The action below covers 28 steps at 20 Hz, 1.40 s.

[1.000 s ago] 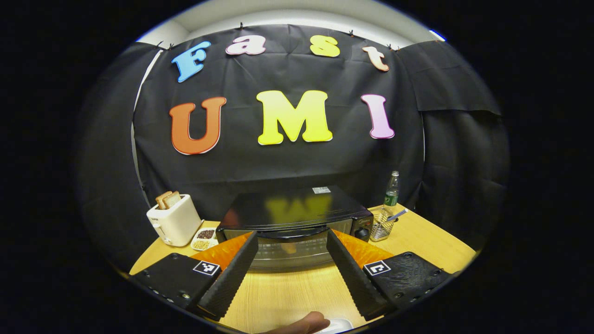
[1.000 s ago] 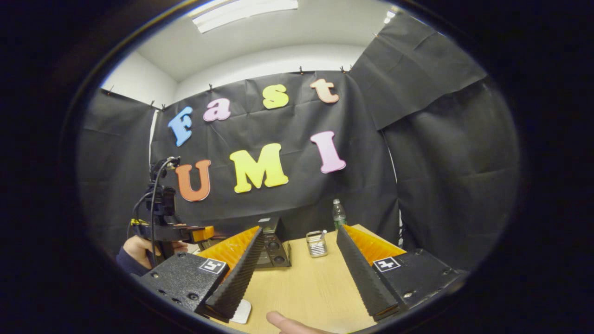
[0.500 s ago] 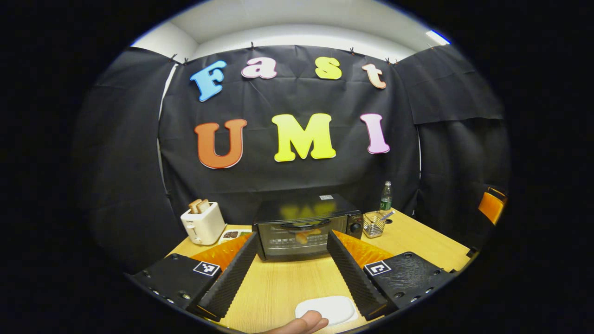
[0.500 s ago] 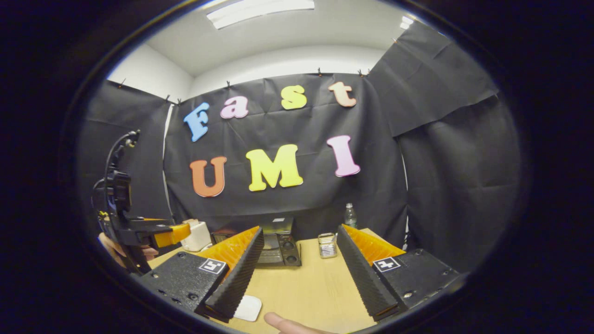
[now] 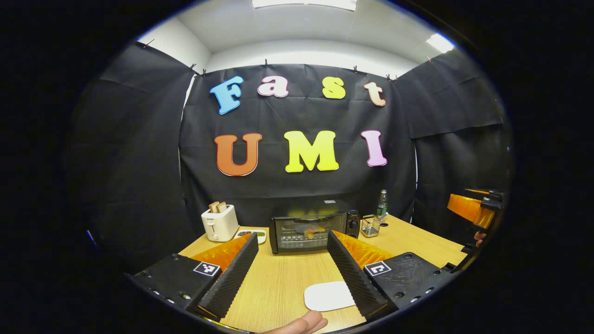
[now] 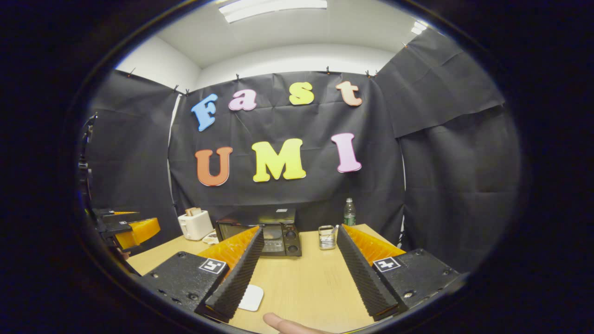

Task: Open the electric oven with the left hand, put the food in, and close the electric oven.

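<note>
No legible label, oven (image 5: 314, 228) door shut

No wording or number is legible on any item inspected. Small white sticker (image 5: 330, 202) on top of the black box-shaped electric oven (image 5: 297, 232) — too small to read. Green label on the clear plastic bottle (image 5: 382, 202) — unreadable. Square black-and-white coded tags (image 5: 206, 268) on the left gripper (image 5: 291, 236) and the right gripper (image 6: 299, 229): patterns, not text.

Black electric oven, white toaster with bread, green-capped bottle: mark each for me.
black electric oven (image 5: 304, 230), left gripper view, on its glass door.
white toaster (image 5: 219, 223), left gripper view, on its front face.
green-capped bottle (image 6: 349, 213), right gripper view, on its label.
</note>
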Motion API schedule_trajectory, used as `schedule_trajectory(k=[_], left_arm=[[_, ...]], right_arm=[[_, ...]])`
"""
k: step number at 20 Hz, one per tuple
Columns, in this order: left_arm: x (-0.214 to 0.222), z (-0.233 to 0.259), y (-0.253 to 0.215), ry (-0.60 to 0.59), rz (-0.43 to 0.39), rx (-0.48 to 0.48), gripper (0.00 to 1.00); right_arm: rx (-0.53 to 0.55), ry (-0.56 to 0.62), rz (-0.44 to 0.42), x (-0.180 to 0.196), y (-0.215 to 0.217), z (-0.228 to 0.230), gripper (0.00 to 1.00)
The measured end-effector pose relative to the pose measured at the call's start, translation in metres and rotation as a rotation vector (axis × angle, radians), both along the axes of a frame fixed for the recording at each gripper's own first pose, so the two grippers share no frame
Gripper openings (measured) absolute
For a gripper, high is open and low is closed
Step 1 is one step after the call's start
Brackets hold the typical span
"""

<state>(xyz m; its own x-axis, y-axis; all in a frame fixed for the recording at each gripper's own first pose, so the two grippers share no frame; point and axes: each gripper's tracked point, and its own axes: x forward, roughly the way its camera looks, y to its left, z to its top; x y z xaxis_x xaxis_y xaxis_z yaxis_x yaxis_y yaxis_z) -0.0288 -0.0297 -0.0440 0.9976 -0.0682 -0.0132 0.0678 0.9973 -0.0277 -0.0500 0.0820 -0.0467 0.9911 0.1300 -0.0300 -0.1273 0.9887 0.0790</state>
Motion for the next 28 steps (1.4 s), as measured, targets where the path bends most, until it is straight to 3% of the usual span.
schedule_trajectory(k=[2, 13, 16, 28], left_arm=[[-0.014, 0.0, 0.004, -0.019, 0.009, -0.022, 0.97], [-0.032, 0.006, 0.016, -0.066, 0.031, -0.048, 0.96], [-0.03, 0.001, 0.013, -0.059, 0.027, -0.043, 0.96], [-0.037, 0.01, 0.005, -0.098, 0.02, -0.027, 0.96]], right_arm=[[-0.014, 0.002, 0.0, -0.006, 0.005, -0.003, 0.96], [-0.118, -0.051, 0.022, -0.02, 0.035, 0.0, 1.0], [-0.108, -0.048, 0.023, -0.02, 0.035, -0.004, 0.96], [-0.067, -0.049, 0.015, -0.024, 0.028, -0.009, 1.0]])
